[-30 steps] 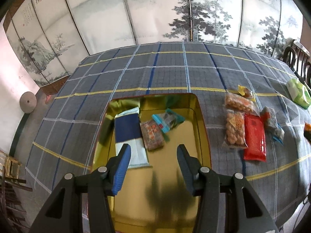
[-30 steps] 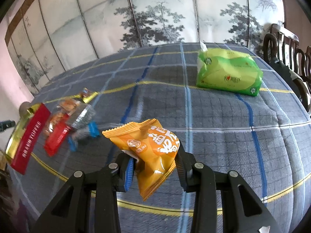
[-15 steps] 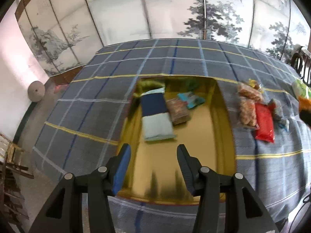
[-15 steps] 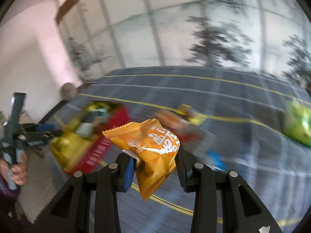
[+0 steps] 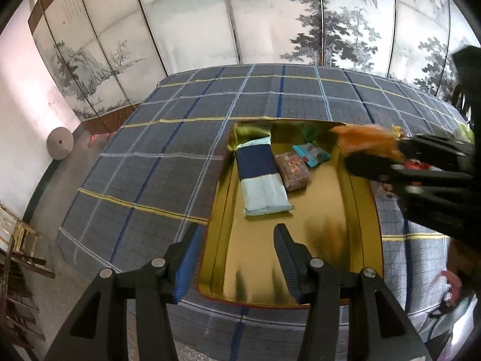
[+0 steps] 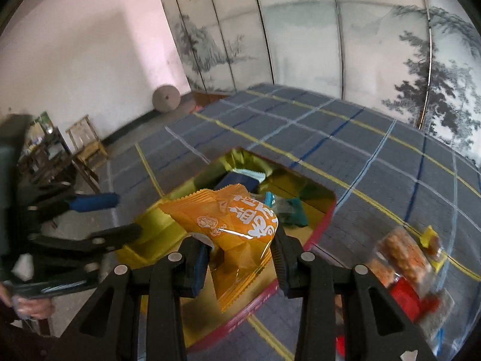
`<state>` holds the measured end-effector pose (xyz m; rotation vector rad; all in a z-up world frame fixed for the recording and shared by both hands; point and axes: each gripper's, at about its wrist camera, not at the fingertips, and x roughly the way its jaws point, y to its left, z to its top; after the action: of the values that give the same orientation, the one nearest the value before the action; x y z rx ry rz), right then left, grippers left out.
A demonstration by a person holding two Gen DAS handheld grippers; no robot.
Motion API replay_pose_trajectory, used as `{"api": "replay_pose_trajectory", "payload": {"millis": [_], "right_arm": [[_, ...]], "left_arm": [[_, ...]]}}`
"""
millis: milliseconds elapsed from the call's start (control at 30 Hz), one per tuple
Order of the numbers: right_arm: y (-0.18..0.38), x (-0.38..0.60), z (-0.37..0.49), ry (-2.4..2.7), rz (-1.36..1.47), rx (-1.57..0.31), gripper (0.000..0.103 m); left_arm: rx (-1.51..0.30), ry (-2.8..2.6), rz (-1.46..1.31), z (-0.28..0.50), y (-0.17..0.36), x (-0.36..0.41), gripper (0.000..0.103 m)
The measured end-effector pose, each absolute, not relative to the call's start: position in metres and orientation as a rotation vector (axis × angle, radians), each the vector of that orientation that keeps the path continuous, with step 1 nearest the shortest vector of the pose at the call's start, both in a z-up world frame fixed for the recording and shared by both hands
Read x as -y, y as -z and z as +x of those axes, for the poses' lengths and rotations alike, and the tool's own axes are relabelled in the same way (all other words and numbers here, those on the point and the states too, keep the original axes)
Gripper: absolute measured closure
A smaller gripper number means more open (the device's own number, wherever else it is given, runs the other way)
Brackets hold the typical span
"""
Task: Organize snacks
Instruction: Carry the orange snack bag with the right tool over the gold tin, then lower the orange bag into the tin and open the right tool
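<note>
On the blue-grey plaid tablecloth (image 5: 168, 150) a shallow gold-lined rectangular tray with a red rim (image 5: 363, 210) is laid near the table's front edge. Inside it, toward its far end, a long packet in dark blue and pale blue (image 5: 261, 180), a small reddish-brown wrapped snack (image 5: 293, 170) and a teal-edged clear sachet (image 5: 311, 155) are placed side by side; the nearer half of the gold floor is bare. Beside the tray's right rim, on the cloth, clear bags of orange-brown snacks (image 6: 402, 255) and a red packet (image 6: 405, 297) are gathered. A painted folding screen (image 5: 270, 24) is set behind the table.

The left gripper (image 5: 237, 258) is held over the tray's near left corner with its jaws parted and nothing between them; one finger lies over the cloth, the other over the gold floor.

The right gripper (image 6: 240, 258) is clamped on a glossy orange crinkle-edged snack pouch with white lettering (image 6: 234, 225), which is carried in the air above the tray's right side. The pouch is pinched at its lower part, its sealed top edge tilted up and away.
</note>
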<state>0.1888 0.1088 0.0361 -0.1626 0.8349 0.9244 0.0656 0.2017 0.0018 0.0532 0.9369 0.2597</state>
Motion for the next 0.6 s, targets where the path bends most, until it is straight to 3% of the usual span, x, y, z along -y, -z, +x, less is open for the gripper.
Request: {"api": "replay_pose_trajectory", "payload": {"millis": [600], "right_arm": [[0.006, -0.159, 0.204, -0.924, -0.289, -0.906, 0.066]], "left_arm": [[-0.948, -0.238, 0.030, 0.067, 0.008, -0.220, 0.052]]}}
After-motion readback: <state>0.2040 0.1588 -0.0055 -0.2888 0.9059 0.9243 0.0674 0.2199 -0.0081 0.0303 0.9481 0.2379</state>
